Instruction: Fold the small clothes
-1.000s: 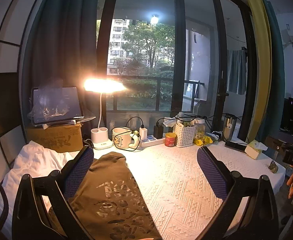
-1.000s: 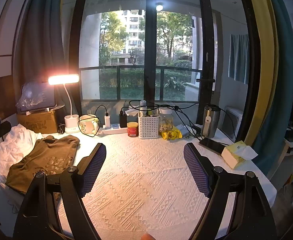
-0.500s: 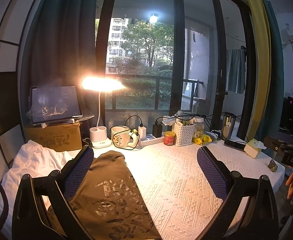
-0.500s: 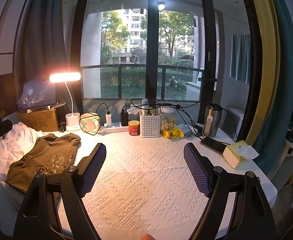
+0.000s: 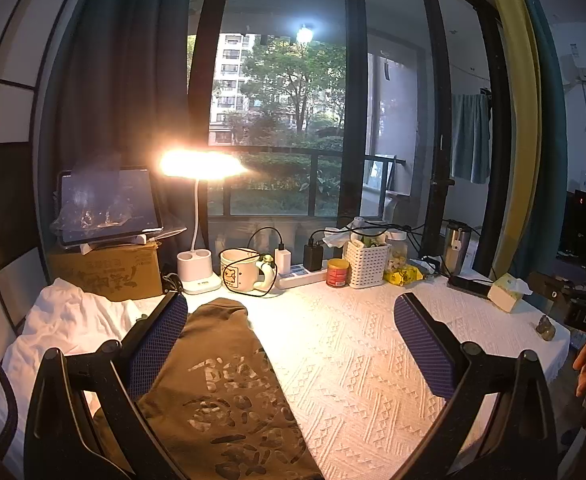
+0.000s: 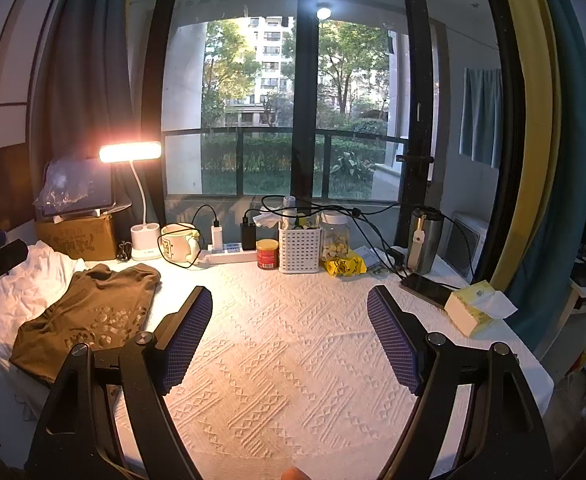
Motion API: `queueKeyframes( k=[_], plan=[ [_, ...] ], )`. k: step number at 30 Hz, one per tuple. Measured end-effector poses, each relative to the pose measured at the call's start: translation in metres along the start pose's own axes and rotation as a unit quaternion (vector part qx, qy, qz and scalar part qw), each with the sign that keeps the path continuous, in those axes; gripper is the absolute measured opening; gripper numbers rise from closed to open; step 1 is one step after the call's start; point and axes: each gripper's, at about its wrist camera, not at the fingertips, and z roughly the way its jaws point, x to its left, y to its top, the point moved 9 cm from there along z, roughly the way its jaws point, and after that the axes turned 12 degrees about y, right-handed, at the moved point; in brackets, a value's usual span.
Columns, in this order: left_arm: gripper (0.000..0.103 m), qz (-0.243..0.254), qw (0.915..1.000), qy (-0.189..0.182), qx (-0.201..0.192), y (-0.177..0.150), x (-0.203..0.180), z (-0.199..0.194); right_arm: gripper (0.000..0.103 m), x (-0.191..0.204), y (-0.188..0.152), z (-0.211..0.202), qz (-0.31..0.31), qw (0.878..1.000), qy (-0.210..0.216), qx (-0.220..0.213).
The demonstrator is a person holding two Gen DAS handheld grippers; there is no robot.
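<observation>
The left tool hangs above the table with its two blue-padded fingers spread wide and nothing between them. The right tool hovers over the bare middle of the table, its blue pads equally wide apart and empty.

The olive-brown short-sleeved T-shirt with a pale printed pattern lies spread flat, print side up, near the table's left edge, reaching from its near edge toward the far one. In the right wrist view the shirt partly overlaps a crumpled white cloth bunched at the far left corner. The left tool's left finger hangs over the shirt's left side; whether it touches the fabric cannot be told.

The table wears a white cloth with an embossed geometric weave. Along its far edge stand a lit white desk lamp, a cream mug with a cartoon print, a white power strip with plugged chargers, a small red tin and a white perforated plastic basket. A brown cardboard box at the far left corner carries a tablet. Near the right edge sits a tissue box beside a dark phone.
</observation>
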Motion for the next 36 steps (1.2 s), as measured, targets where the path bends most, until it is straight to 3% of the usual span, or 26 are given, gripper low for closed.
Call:
queueKeyframes(
  k=[36],
  plan=[
    [0.102,-0.004,0.9999,-0.009,-0.006,0.0028,-0.0006,-0.0022,0.083,-0.0051,-0.0018,0.0001,-0.001,1.0,0.0,0.004]
  ],
)
